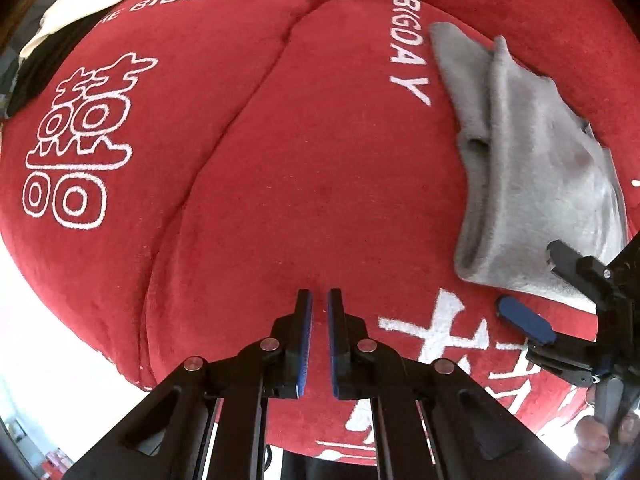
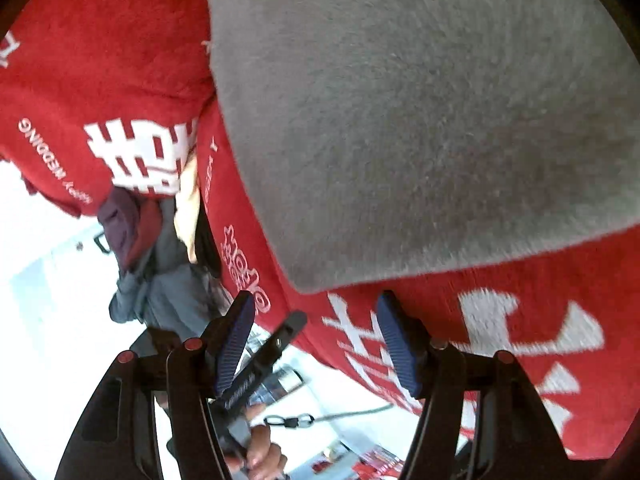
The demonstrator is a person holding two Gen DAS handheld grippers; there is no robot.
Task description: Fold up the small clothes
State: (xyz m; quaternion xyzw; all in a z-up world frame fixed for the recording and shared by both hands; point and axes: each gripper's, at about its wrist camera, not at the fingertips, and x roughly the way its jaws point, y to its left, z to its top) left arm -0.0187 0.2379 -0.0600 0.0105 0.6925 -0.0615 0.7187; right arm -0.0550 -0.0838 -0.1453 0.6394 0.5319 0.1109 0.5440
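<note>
1. The left gripper points down at the red cloth in the lower middle of its own view; its blue pads stand almost together, a thin slit between them, nothing pinched.
2. The grey garment lies folded on the red cloth at the right of that view, well apart from the left gripper.
3. The right gripper shows at the right edge there, just beside the garment's near edge.
4. In the right wrist view the right gripper is spread wide and empty, the grey garment filling the upper right just past its tips.
5. A pile of other clothes sits at the left of that view.
</note>
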